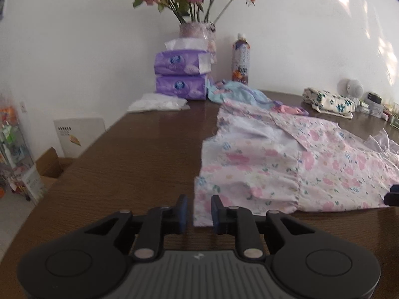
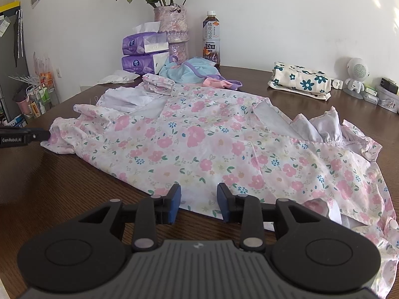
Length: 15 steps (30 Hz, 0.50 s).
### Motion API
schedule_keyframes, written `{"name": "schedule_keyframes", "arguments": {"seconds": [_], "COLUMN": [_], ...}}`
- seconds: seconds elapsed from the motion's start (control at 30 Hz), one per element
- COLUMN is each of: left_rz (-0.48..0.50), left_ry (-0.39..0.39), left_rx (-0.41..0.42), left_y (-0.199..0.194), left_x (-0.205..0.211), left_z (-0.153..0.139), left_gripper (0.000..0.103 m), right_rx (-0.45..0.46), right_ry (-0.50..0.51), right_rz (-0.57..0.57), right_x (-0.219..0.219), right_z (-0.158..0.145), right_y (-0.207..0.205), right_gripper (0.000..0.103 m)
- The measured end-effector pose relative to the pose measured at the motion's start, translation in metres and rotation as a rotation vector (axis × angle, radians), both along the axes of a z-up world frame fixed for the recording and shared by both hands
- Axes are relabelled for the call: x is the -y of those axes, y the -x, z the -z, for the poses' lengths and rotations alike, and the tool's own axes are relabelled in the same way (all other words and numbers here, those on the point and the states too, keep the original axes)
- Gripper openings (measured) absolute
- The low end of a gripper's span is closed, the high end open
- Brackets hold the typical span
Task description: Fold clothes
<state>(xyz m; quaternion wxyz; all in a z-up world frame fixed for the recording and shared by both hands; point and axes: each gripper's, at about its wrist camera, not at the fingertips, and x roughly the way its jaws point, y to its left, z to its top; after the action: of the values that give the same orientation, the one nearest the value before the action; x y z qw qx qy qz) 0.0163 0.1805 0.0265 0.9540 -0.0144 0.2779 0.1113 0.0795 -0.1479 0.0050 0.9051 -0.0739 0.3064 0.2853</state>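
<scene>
Your left gripper (image 1: pixel 199 210) and right gripper (image 2: pixel 198 203) both stand apart, empty, at the floral dress (image 2: pixel 199 144) near hem; its length runs left-right ahead of you.

Worktop (image 2: pixel 74 186): dark wood grain, slight sheen. Floral dress (image 2: pixel 199 137): thin matt cloth, wrinkled, paler plain inside. Left claw (image 1: pixel 199 214) and right claw (image 2: pixel 198 205): matt black plastic, blue rubbery pads, metal pivot pins. Tissue packs (image 1: pixel 180 74): glossy purple plastic wrap. Bottle (image 2: pixel 211 39): clear plastic, shiny label.
</scene>
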Motion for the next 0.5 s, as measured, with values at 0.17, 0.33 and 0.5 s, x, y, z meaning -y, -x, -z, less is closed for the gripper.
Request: {"name": "schedule_keyframes", "arguments": {"seconds": [0.17, 0.33, 0.5], "left_rz": [0.115, 0.265, 0.388], "left_ry": [0.037, 0.101, 0.141], "left_rx": [0.064, 0.046, 0.004], "left_y": [0.0, -0.02, -0.04], "left_x": [0.02, 0.059, 0.096], "left_z": [-0.017, -0.013, -0.002], "left_gripper": [0.022, 0.023, 0.03], "right_rx": [0.008, 0.009, 0.009], "right_ry": [0.015, 0.016, 0.016], "right_rz": [-0.002, -0.002, -0.001], "right_x": [-0.002, -0.003, -0.003], "right_z": [0.0, 0.0, 0.0], "right_y": [0.001, 0.001, 0.002], "right_gripper": [0.033, 0.033, 0.033]}}
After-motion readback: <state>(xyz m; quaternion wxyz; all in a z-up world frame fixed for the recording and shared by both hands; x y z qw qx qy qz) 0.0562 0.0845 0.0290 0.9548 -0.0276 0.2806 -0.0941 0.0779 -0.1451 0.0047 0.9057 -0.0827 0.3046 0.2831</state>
